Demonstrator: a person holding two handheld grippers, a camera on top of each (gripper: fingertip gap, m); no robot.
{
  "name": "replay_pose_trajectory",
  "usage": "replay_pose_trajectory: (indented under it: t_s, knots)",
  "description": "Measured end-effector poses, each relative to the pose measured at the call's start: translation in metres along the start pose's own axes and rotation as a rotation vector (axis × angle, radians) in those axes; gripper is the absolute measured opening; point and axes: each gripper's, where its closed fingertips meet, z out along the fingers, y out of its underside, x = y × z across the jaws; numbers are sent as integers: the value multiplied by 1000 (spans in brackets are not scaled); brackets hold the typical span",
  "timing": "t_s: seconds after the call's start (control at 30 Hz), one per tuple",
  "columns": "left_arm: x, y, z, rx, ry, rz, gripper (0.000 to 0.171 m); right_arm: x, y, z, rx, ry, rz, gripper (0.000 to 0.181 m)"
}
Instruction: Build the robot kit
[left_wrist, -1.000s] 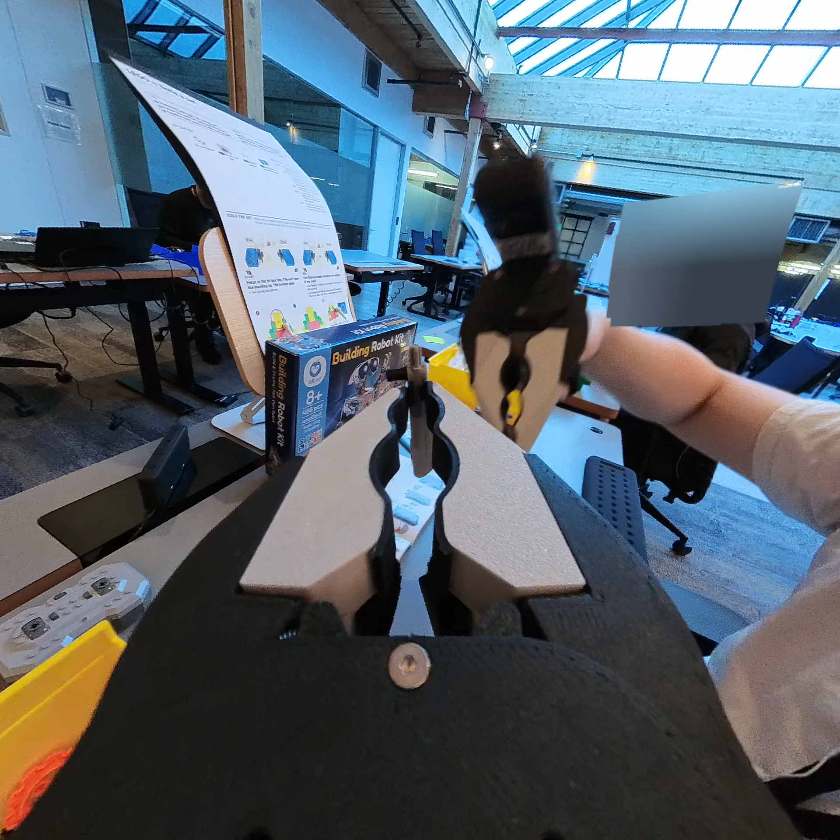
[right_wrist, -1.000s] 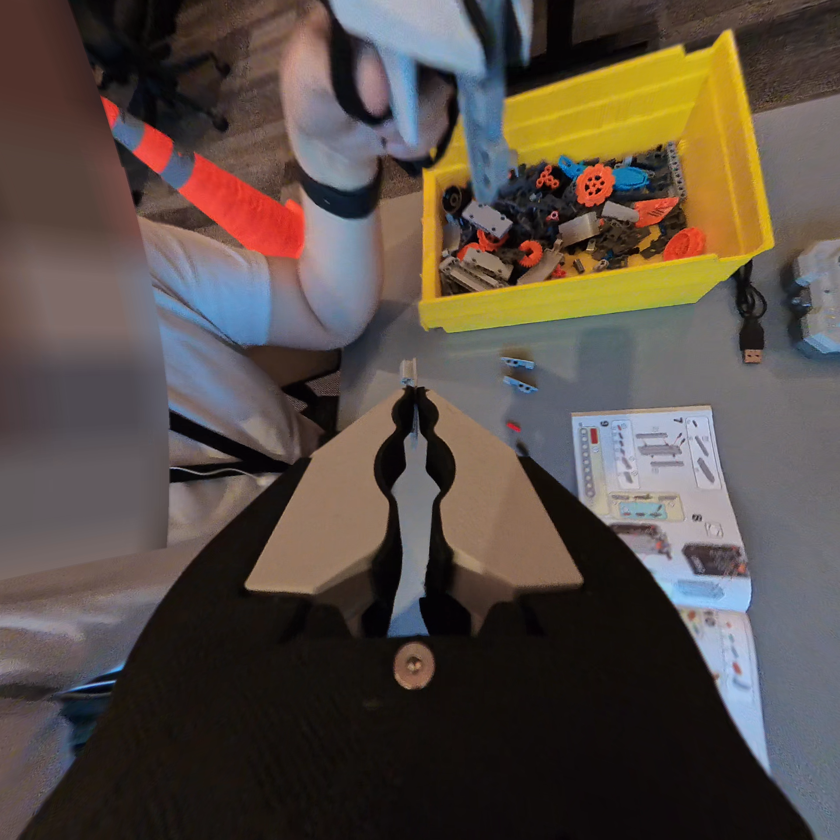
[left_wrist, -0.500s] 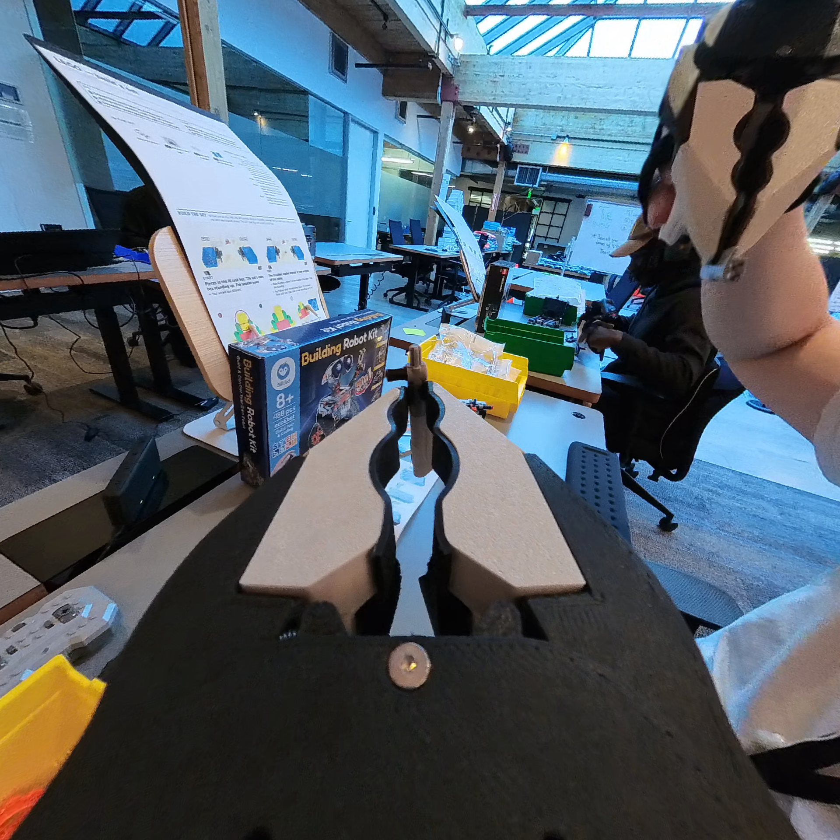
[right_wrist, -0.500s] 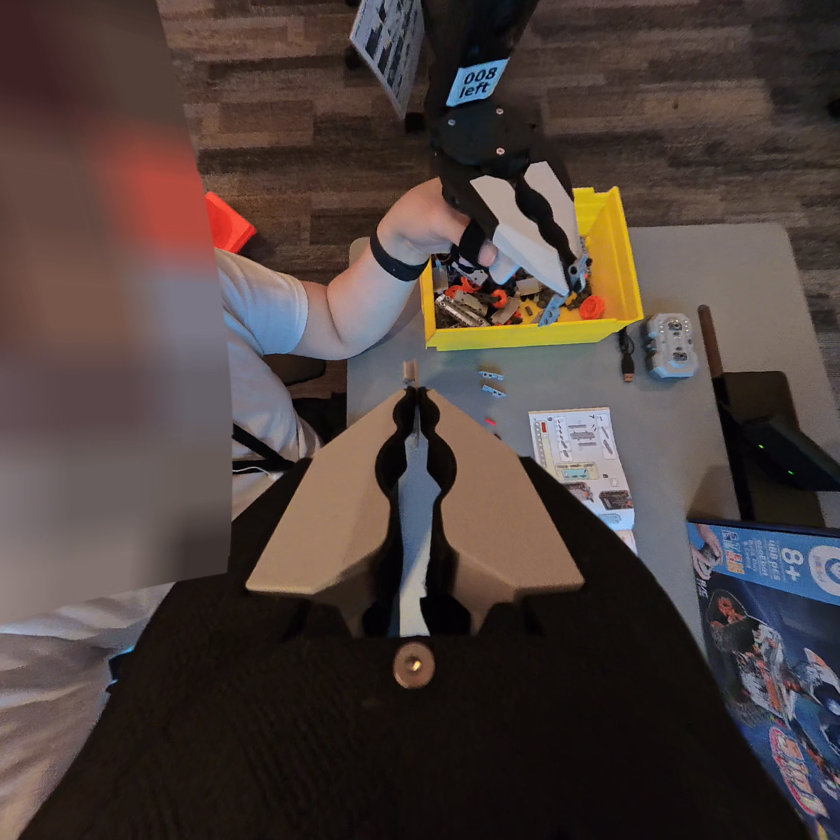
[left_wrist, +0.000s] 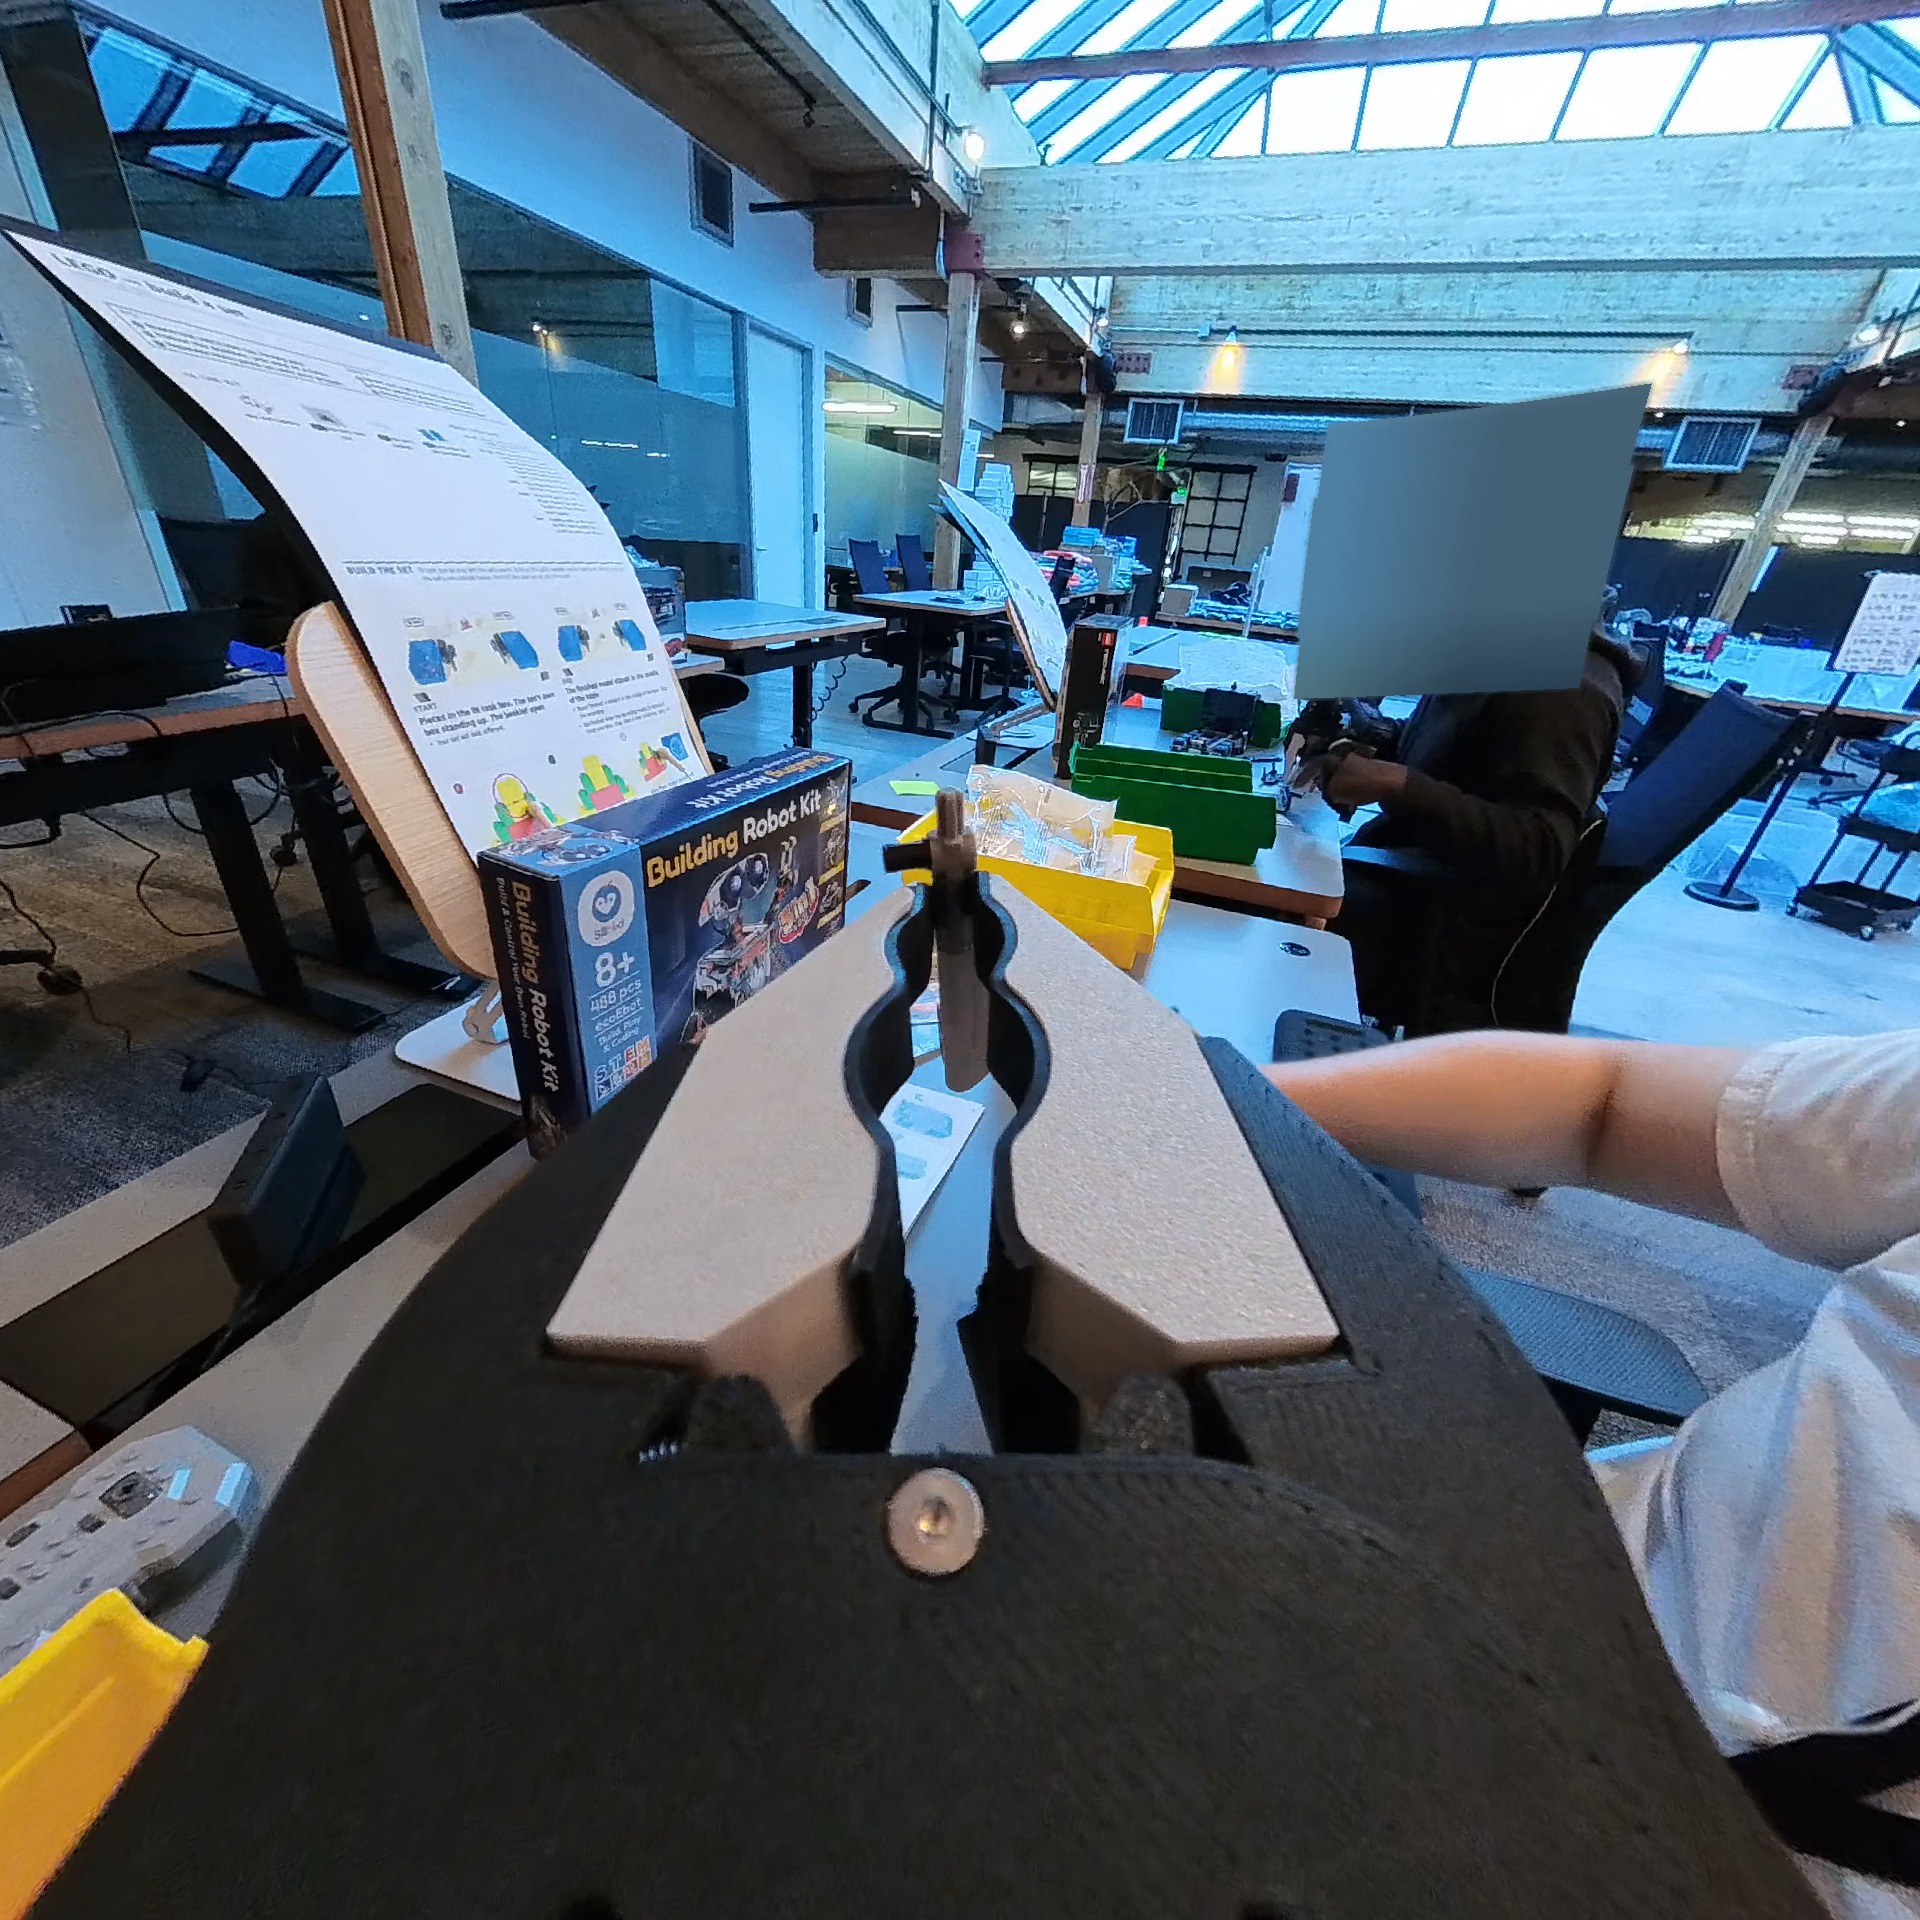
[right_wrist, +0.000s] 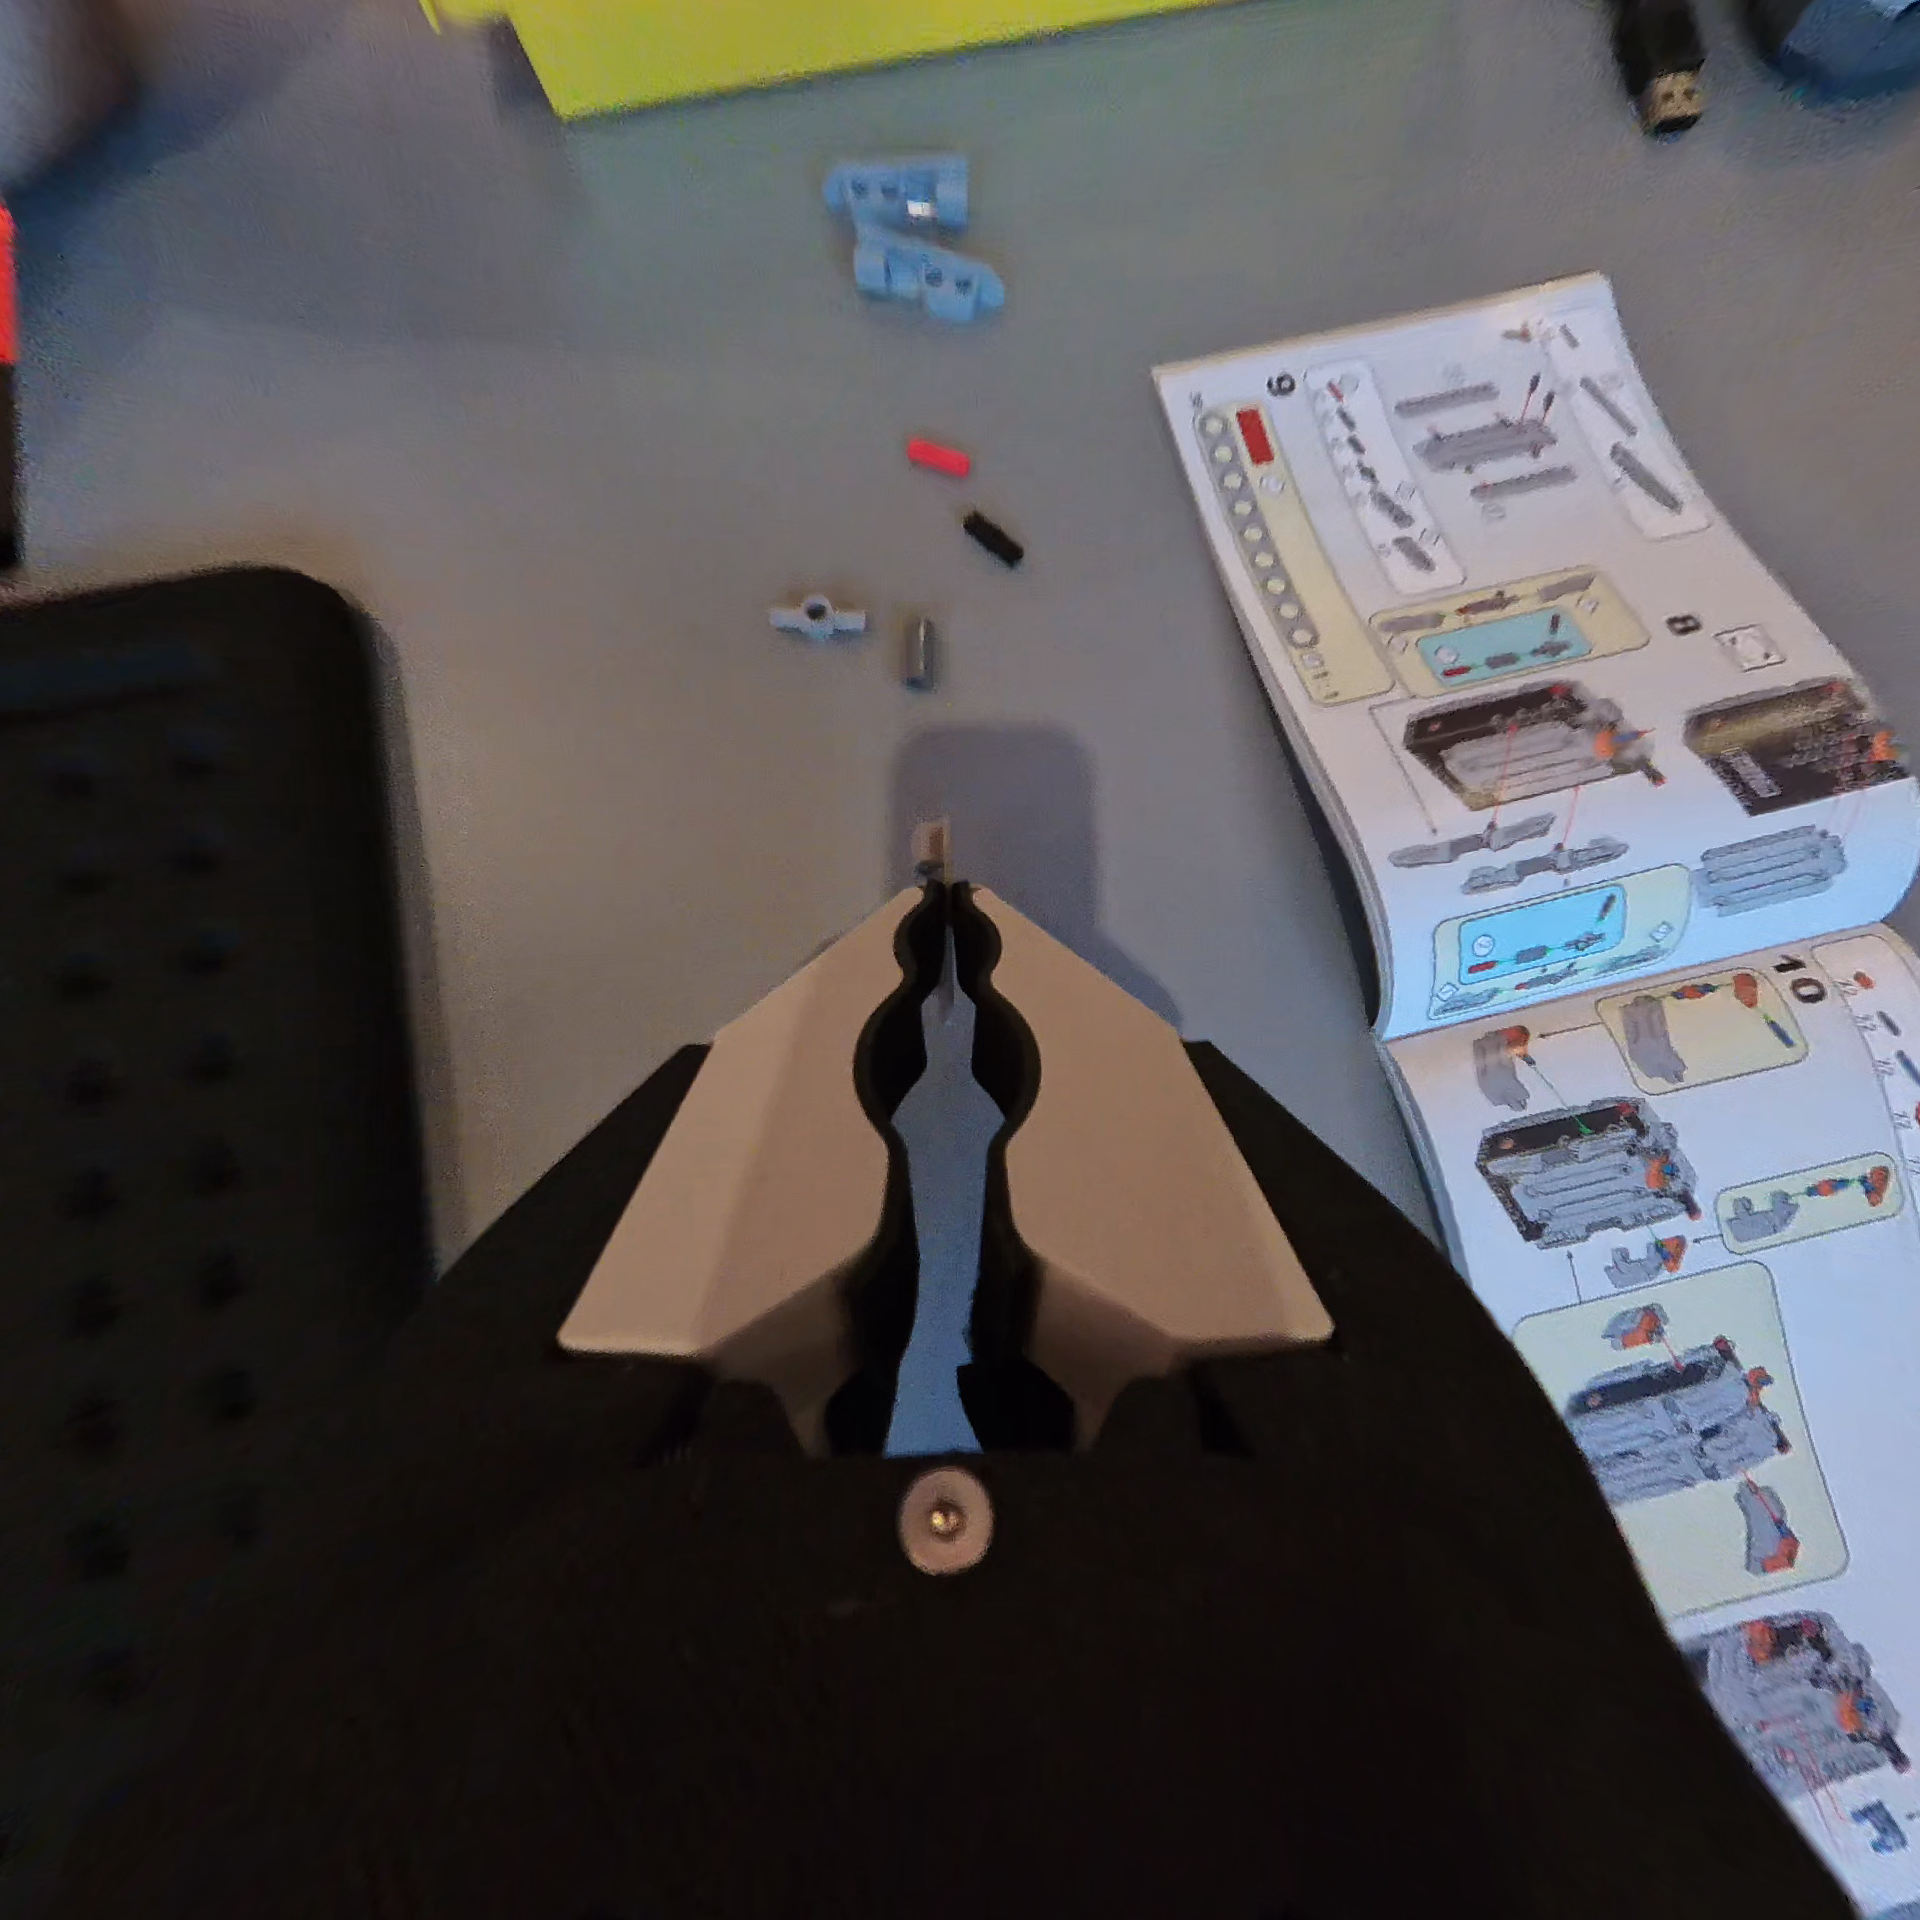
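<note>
Two grippers are in use, one per view. The left gripper (left_wrist: 948, 883) is held level above the surface (left_wrist: 1236, 966), its jaws closed on one grey beam (left_wrist: 958, 987) that stands upright between them, with a black pin (left_wrist: 906, 858) projecting sideways near the beam's top. The right gripper (right_wrist: 943, 891) is pointed down at the grey surface (right_wrist: 582, 436), its jaws nearly together at the tips and pinching one small grey part (right_wrist: 931, 844) that sticks out past them; this view is blurred, so the part's shape cannot be told. Six loose pieces are counted on the surface ahead of the right gripper: two light blue beams (right_wrist: 914, 234) lying just beside each other, one red pin (right_wrist: 937, 456), one black pin (right_wrist: 992, 537), one pale cross-shaped connector (right_wrist: 818, 618) and one grey sleeve (right_wrist: 918, 646). One open instruction booklet (right_wrist: 1558, 727) lies to their right. One yellow bin (right_wrist: 790, 52) is cut by the top edge, its contents out of sight. In the left wrist view one blue kit box (left_wrist: 665, 935) stands beside one curved instruction board (left_wrist: 416, 540); one yellow tray (left_wrist: 1049, 883) behind holds clear plastic bags (left_wrist: 1039, 821), and a green bin (left_wrist: 1174, 795) sits beyond it, its contents not discernible. One grey control unit (left_wrist: 114, 1517) lies at lower left.
</note>
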Motion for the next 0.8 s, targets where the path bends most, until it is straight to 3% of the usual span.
replay_pose_trajectory:
  t_s: [0.37, 0.5, 0.8]
  knots:
    - [0, -1, 0, 3, 5, 0, 5, 0, 16, 18, 49, -21, -4, 1]
    - [1, 1, 1, -9, 5, 0, 5, 0, 21, 14, 79, -11, 14, 25]
    - [-1, -3, -6, 7, -8, 1, 4, -8, 24, 4, 191, -20, 46, 21]
